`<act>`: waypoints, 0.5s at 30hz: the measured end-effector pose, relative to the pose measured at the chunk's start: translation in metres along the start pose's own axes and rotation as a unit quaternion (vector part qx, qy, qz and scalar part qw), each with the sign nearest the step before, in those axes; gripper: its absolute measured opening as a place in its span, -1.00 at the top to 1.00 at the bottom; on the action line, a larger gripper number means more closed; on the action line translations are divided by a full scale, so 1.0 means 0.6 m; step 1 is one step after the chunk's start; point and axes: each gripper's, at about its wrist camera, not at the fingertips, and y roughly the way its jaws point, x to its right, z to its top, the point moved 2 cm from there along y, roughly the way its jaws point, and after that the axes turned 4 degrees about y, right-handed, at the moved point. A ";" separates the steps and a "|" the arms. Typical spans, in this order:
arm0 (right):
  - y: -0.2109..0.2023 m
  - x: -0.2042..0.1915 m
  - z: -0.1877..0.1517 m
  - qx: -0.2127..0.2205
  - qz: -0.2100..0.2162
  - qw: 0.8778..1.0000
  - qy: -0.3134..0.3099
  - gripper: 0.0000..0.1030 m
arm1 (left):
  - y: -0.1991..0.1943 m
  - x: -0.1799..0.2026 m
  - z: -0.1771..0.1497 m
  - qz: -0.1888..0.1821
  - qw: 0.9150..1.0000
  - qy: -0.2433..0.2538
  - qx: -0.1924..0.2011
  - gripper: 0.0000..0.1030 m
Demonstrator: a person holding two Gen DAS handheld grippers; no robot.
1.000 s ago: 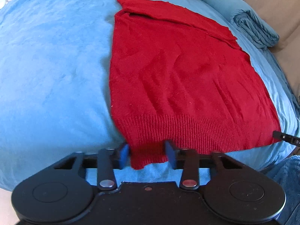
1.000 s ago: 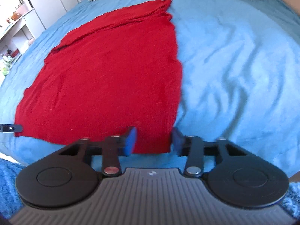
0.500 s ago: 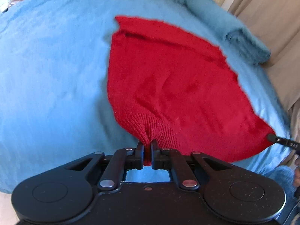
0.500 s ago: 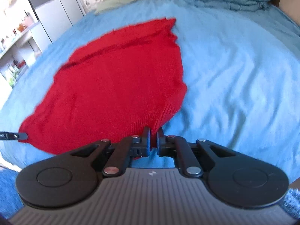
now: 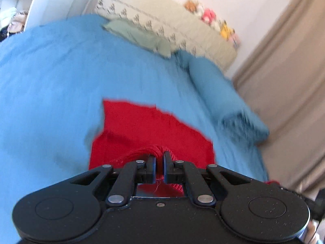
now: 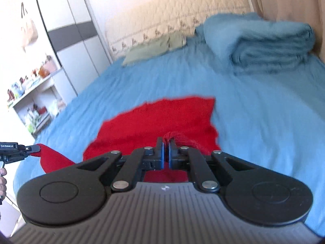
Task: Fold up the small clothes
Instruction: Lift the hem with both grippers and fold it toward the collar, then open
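Note:
A red knitted sweater (image 5: 146, 130) (image 6: 162, 120) lies on a blue bed (image 5: 46, 93) (image 6: 264, 126). Its near ribbed hem is lifted off the sheet at both corners while its far part still rests on the bed. My left gripper (image 5: 159, 155) is shut on one hem corner, with bunched red knit squeezed between its pads. My right gripper (image 6: 166, 142) is shut on the other hem corner in the same way. In the right wrist view the left gripper's tip (image 6: 32, 148) shows at the far left, pinching red cloth. Both views are blurred by motion.
A folded blue blanket (image 6: 270, 46) (image 5: 227, 105) lies at the bed's far right, a green pillow (image 6: 150, 50) (image 5: 138, 36) by the beige headboard (image 6: 178, 18). A wardrobe and shelves (image 6: 34, 93) stand left of the bed, a curtain (image 5: 288, 85) on the right.
Both grippers closed on the hem's two corners, then rose and tilted up. The hem came off the bed and the headboard and walls came into view.

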 end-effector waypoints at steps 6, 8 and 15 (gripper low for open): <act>0.108 0.008 0.122 0.030 -0.008 1.000 0.008 0.64 | 0.112 -0.011 0.115 0.008 0.999 -0.026 0.045 0.87; 0.159 0.016 0.151 0.034 -0.012 0.999 0.009 0.64 | 0.162 -0.017 0.141 0.012 0.998 -0.028 0.048 0.87; 0.366 0.071 0.193 0.024 -0.028 0.999 0.015 0.64 | 0.349 -0.070 0.191 0.024 0.997 -0.051 0.050 0.87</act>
